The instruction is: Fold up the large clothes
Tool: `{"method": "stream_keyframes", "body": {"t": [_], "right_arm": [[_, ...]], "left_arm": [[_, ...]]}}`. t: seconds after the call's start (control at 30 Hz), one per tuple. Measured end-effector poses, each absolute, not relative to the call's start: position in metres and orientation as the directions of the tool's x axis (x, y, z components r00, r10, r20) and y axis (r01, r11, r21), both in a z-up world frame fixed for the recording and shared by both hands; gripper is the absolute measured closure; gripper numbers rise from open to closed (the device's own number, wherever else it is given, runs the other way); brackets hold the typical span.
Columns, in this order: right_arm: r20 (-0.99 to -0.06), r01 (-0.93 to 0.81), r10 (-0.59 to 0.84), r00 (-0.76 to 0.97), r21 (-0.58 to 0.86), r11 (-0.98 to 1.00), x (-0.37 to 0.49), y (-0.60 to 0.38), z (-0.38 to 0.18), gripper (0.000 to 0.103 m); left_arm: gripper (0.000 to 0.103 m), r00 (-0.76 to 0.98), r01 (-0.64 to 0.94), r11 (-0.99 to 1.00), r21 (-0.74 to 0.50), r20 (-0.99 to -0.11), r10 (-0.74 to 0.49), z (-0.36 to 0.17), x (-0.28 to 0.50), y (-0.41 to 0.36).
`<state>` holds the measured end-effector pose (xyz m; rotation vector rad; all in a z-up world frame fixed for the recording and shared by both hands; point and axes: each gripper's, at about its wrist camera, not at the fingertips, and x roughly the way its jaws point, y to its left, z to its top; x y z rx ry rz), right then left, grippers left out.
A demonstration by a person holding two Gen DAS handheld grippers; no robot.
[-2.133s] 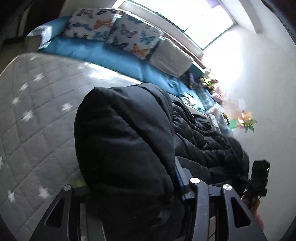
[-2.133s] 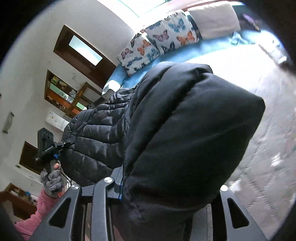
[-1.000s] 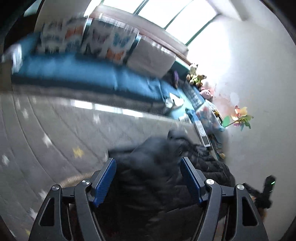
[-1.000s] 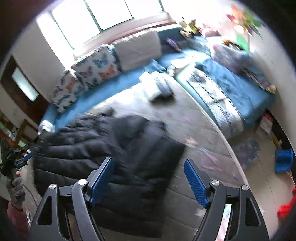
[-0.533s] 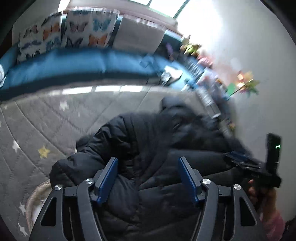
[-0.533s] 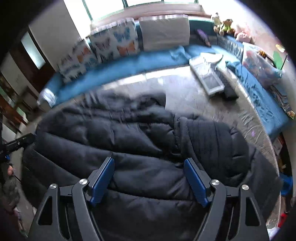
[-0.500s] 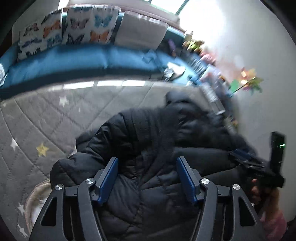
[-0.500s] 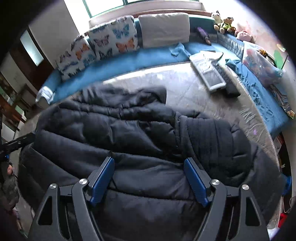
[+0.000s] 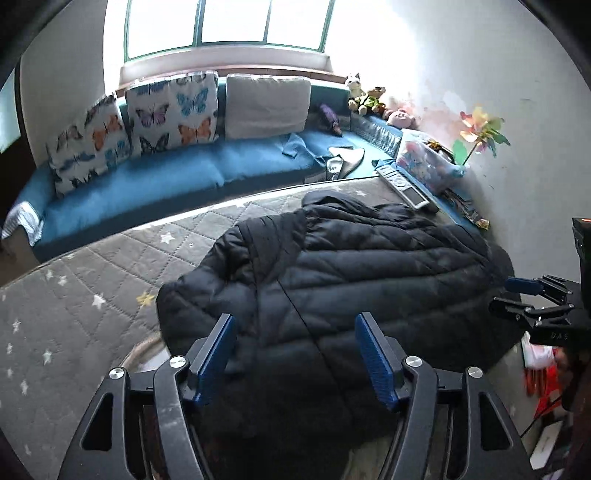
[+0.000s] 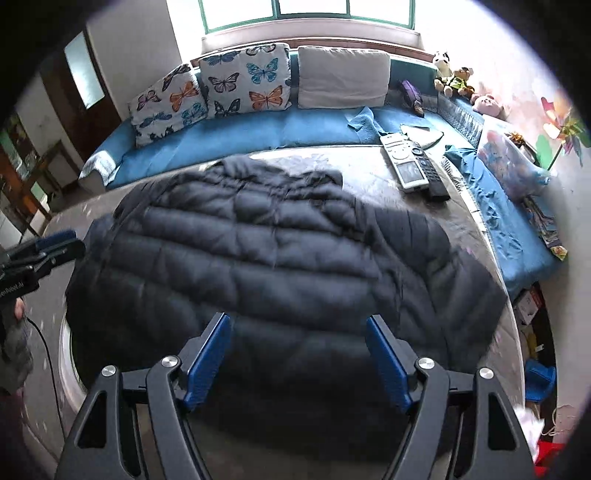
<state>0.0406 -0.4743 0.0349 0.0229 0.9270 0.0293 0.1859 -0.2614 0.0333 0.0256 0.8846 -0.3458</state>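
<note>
On the grey mat (image 9: 74, 295) lies the black coat (image 9: 332, 277), and I hold both grippers just above its near edge. My left gripper (image 9: 295, 354) points forward over the coat, jaws spread wide with nothing between them. My right gripper (image 10: 299, 354) sits the same way, jaws spread, not pinching anything. From the left wrist camera I can see my right gripper off at the right side, past the coat's edge. From the right wrist camera my left gripper shows at the left side, with my gloved hand (image 10: 14, 343) under it.

The coat is puffy with stitched rows across it. It lies mostly flat and wide, filling much of the mat. One end is bunched up and folded over on the far side. Its near edge hangs toward me, below the jaws.

Past the coat, a white remote (image 10: 404, 162) rests on the mat near the far right corner. Behind the mat runs a long blue sofa (image 9: 147, 181). Butterfly pillows (image 9: 170, 110) and a plain pillow (image 9: 267, 103) lean along it, under a bright window (image 9: 229, 22). Small soft toys (image 9: 364, 98) sit at the sofa's right end.
</note>
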Motion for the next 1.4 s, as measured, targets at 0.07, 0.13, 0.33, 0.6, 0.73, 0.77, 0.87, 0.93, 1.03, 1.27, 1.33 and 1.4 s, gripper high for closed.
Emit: {"method": "stream_keyframes", "body": {"t": [0.07, 0.13, 0.33, 0.6, 0.73, 0.77, 0.87, 0.93, 1.03, 1.27, 1.33, 1.4], "right_arm": [[-0.797, -0.014, 0.027, 0.603, 0.023, 1.0, 0.027, -0.471, 0.035, 0.021], [-0.788, -0.008, 0.015, 0.616, 0.013, 1.0, 0.009, -0.465, 0.034, 0.021], [-0.747, 0.015, -0.027, 0.664, -0.023, 1.0, -0.034, -0.448, 0.029, 0.021], [-0.693, 0.015, -0.056, 0.719, -0.065, 0.998, -0.085, -0.413, 0.021, 0.018], [-0.672, 0.009, -0.083, 0.736, -0.114, 0.993, -0.105, -0.394, 0.016, 0.017], [-0.668, 0.01, -0.088, 0.739, -0.119, 0.993, -0.11, -0.39, 0.015, 0.017], [-0.652, 0.021, -0.094, 0.752, -0.119, 0.993, -0.122, -0.384, 0.012, 0.017], [-0.643, 0.028, -0.084, 0.761, -0.097, 0.995, -0.129, -0.382, 0.012, 0.017], [-0.633, 0.036, -0.074, 0.77, -0.072, 0.997, -0.139, -0.38, 0.01, 0.016], [-0.63, 0.046, -0.07, 0.773, -0.055, 0.997, -0.15, -0.376, 0.003, 0.016], [-0.627, 0.049, -0.074, 0.776, -0.057, 0.997, -0.153, -0.375, 0.002, 0.016], [-0.626, 0.051, -0.076, 0.776, -0.058, 0.997, -0.155, -0.373, 0.001, 0.016]], "left_arm": [[0.03, 0.601, 0.307, 0.946, -0.103, -0.75, -0.277, 0.04, 0.16, -0.259], [0.028, 0.618, 0.307, 0.948, -0.083, -0.74, -0.265, 0.045, 0.136, -0.258], [0.02, 0.656, 0.301, 0.954, -0.021, -0.721, -0.222, 0.056, 0.067, -0.252], [0.02, 0.663, 0.298, 0.954, 0.024, -0.724, -0.189, 0.047, -0.007, -0.24], [0.02, 0.676, 0.285, 0.957, 0.045, -0.718, -0.167, 0.04, -0.036, -0.233], [0.02, 0.677, 0.28, 0.959, 0.045, -0.718, -0.164, 0.038, -0.043, -0.231], [0.02, 0.682, 0.273, 0.961, 0.04, -0.713, -0.164, 0.036, -0.063, -0.226], [0.02, 0.691, 0.264, 0.963, 0.045, -0.706, -0.157, 0.036, -0.074, -0.222], [0.02, 0.687, 0.266, 0.963, 0.038, -0.708, -0.162, 0.034, -0.088, -0.218], [0.02, 0.682, 0.26, 0.965, 0.023, -0.713, -0.166, 0.028, -0.114, -0.208], [0.02, 0.681, 0.253, 0.967, 0.017, -0.713, -0.166, 0.028, -0.118, -0.205], [0.02, 0.681, 0.251, 0.968, 0.016, -0.713, -0.164, 0.029, -0.118, -0.202]]}}
